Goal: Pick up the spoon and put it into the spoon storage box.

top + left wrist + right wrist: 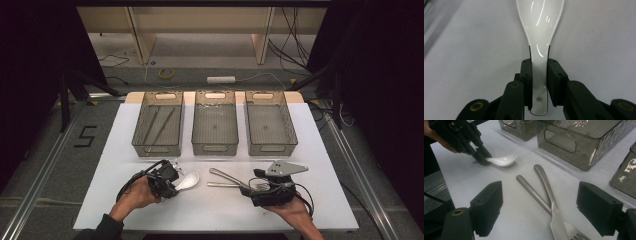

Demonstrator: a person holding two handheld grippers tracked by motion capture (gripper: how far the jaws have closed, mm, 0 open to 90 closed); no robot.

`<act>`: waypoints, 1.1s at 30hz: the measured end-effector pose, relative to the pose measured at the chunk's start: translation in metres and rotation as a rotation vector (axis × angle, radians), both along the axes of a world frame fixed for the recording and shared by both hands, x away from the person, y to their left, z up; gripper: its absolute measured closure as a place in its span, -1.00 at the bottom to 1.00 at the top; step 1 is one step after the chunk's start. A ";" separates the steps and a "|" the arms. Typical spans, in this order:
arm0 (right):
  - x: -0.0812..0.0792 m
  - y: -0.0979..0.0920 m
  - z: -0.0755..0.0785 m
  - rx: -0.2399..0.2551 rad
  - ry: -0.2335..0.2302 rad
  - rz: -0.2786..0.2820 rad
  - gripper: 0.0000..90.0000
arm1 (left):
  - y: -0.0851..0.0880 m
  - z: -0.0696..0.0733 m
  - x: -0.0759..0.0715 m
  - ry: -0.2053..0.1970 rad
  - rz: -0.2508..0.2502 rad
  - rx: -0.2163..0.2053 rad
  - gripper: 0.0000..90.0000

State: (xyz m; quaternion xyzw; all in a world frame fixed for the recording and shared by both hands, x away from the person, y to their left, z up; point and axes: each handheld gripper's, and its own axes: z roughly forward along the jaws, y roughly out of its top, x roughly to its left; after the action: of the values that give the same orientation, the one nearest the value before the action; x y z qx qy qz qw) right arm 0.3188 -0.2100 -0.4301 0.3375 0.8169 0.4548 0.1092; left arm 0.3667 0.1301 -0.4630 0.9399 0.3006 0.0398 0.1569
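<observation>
The left tool (539, 82) has its jaws clamped on the white spoon's (540, 27) handle, bowl pointing to twelve o'clock, flat on the tabletop (474, 50), probably for lifting; the right tool (540, 212) gapes over crossed forks (544, 192).

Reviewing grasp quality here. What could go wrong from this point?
1. The left gripper pinches the glossy white spoon only at its handle end; the bowl may droop or slip on lifting.
2. The right gripper, open, faces two crossed forks; closing there might catch both.
</observation>
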 end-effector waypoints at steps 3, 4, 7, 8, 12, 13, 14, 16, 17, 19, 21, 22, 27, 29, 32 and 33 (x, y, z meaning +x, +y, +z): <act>0.000 0.000 0.000 0.001 -0.003 0.000 -0.51 | 0.001 0.001 0.001 -0.006 0.013 -0.017 0.68; 0.000 -0.001 0.000 0.000 -0.004 0.000 -0.51 | 0.002 0.001 0.002 -0.004 0.011 -0.025 0.68; 0.000 -0.001 0.000 0.000 -0.002 -0.001 -0.51 | 0.004 0.003 0.002 -0.006 0.017 -0.046 0.68; 0.000 -0.001 0.000 0.001 -0.001 -0.001 -0.51 | 0.005 0.004 0.002 -0.006 0.018 -0.050 0.68; 0.000 0.000 0.000 0.001 0.000 0.000 -0.51 | 0.007 0.007 0.003 -0.006 0.023 -0.077 0.68; 0.000 0.000 0.000 0.001 -0.001 0.001 -0.51 | 0.007 0.008 0.003 -0.009 0.028 -0.086 0.68; 0.000 0.000 0.000 0.001 -0.003 0.000 -0.50 | 0.007 0.009 0.003 -0.014 0.029 -0.089 0.68; 0.001 -0.001 0.000 -0.002 0.000 -0.001 -0.50 | 0.007 0.010 0.003 -0.012 0.032 -0.104 0.68; 0.001 -0.001 0.000 -0.001 0.000 0.001 -0.50 | 0.007 0.010 0.003 -0.010 0.032 -0.114 0.68; 0.001 -0.001 0.000 0.000 -0.002 0.000 -0.50 | 0.007 0.011 0.002 -0.010 0.034 -0.125 0.68; 0.001 -0.001 0.000 -0.002 -0.001 0.000 -0.50 | 0.007 0.014 0.002 -0.016 0.036 -0.141 0.68; 0.001 -0.001 0.000 -0.002 -0.001 0.000 -0.50 | 0.006 0.015 0.002 -0.018 0.040 -0.156 0.68; 0.001 -0.001 0.000 0.002 -0.001 0.000 -0.51 | 0.006 0.022 0.001 -0.027 0.049 -0.205 0.68; 0.001 -0.001 0.000 0.000 -0.001 0.000 -0.51 | 0.006 0.024 0.000 -0.040 0.056 -0.221 0.68; 0.001 -0.001 0.000 0.001 -0.001 0.000 -0.51 | 0.007 0.028 0.001 -0.049 0.064 -0.255 0.68; 0.001 -0.001 0.000 0.001 -0.001 -0.001 -0.51 | 0.007 0.029 0.001 -0.052 0.070 -0.267 0.68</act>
State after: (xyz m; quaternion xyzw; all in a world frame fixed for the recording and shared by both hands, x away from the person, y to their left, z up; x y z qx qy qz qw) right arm 0.3194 -0.2109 -0.4302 0.3375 0.8165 0.4554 0.1097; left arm 0.3676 0.1373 -0.4341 0.8984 0.3315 0.0292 0.2866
